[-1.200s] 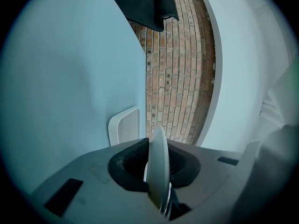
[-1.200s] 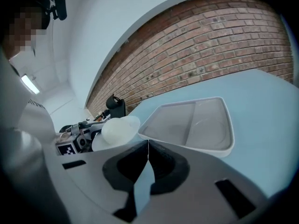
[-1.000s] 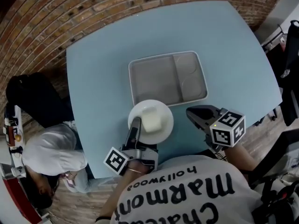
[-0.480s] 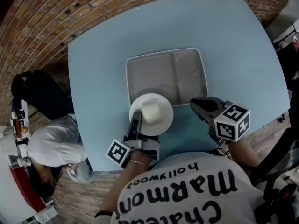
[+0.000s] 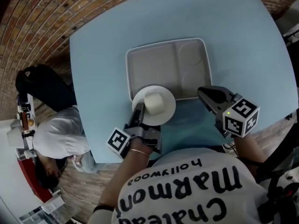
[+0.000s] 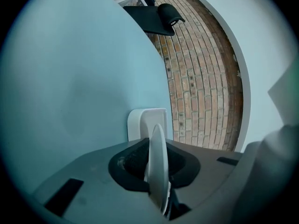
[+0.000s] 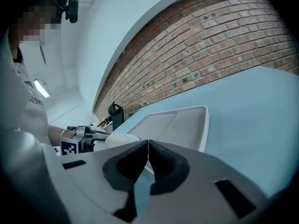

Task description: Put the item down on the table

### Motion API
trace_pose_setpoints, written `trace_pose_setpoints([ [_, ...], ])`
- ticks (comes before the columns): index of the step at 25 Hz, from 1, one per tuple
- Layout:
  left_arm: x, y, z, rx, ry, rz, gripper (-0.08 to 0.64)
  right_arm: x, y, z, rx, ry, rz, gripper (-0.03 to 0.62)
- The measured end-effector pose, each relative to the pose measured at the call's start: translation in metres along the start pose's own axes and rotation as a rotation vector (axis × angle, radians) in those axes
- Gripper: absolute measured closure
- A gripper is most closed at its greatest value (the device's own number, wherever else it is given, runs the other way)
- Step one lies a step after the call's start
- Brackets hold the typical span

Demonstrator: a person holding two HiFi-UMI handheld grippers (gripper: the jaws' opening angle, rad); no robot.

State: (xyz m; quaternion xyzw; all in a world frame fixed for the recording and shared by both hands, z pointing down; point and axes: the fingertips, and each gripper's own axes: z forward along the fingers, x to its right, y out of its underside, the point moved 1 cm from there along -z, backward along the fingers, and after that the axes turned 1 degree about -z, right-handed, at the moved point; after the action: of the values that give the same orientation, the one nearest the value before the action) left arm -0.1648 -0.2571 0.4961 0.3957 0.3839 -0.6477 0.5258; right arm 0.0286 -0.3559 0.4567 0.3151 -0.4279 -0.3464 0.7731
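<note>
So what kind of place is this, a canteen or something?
Probably an indoor dining or mock-canteen room, though it is hard to say: a blue table against a brick wall, a sectioned tray on it, and a plate held in the left gripper.

Ahead of me lies a grey tray (image 5: 159, 69), split into a wide compartment and a narrower one. A brick wall (image 5: 42, 17) curves behind it. To my left, a person in white (image 5: 60, 141) hunches beside something black (image 5: 44, 92).

Steep overhead, two jaw-level; shared tray (image 5: 159, 66)
</note>
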Motion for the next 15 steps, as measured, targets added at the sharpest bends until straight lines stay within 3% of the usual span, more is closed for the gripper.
trace_pose_setpoints([
  [15,-0.0067,0.0052,0.0044,0.001,-0.012,-0.099,0.520,-0.0028,0.0012,-0.0031,0.037,-0.023,0.029,0.581],
])
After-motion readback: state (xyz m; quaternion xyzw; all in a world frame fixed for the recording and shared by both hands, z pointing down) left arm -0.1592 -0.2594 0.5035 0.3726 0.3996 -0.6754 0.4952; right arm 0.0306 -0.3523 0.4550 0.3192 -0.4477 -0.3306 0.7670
